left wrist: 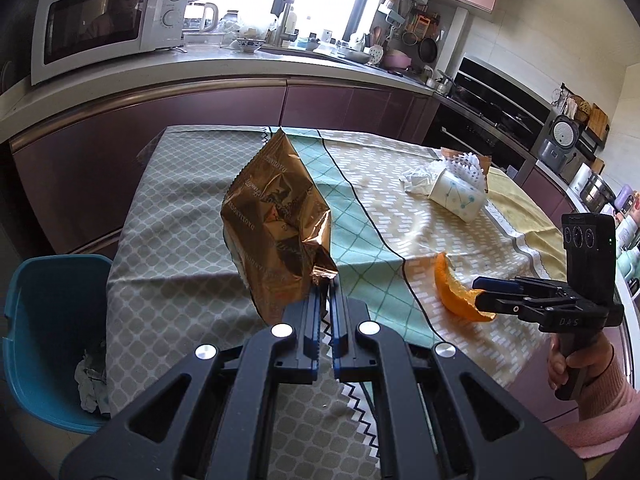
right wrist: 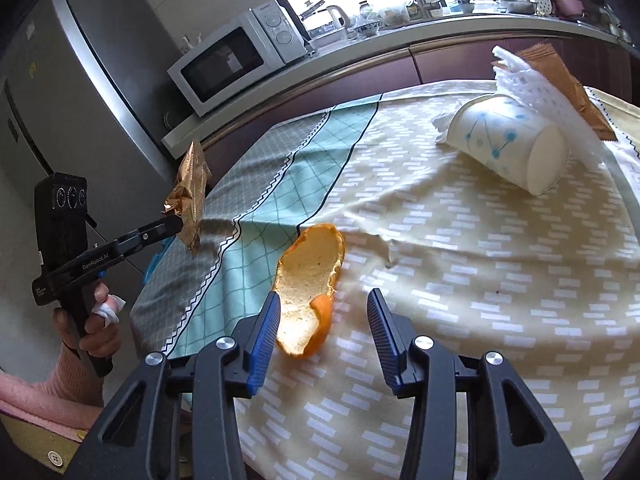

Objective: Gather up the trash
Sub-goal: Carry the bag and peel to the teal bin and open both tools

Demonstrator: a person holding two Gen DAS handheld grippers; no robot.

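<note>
Left gripper (left wrist: pixel 329 280) has its fingers pressed together on the crumpled corner of the gold snack bag (left wrist: pixel 276 216) — bag lifted clear above the tablecloth (left wrist: pixel 180 208). Blue bin (left wrist: pixel 44 320) sits at eight o'clock, tissue inside. Right gripper (right wrist: pixel 324 308) is spread wide around the orange peel (right wrist: pixel 310 280) on the cloth — left finger touching it. Tipped paper cup (right wrist: pixel 516 144) lies at two o'clock.

A home kitchen. A microwave (left wrist: pixel 102 20) and kettle (left wrist: pixel 206 16) stand on a long tabletop (left wrist: pixel 224 65) below a bright window, near a sink tap (left wrist: pixel 285 20) and hanging utensils (left wrist: pixel 418 30). A built-in oven (left wrist: pixel 492 116), rice cooker (left wrist: pixel 565 133) and steel fridge (right wrist: pixel 80 92) line the walls.
</note>
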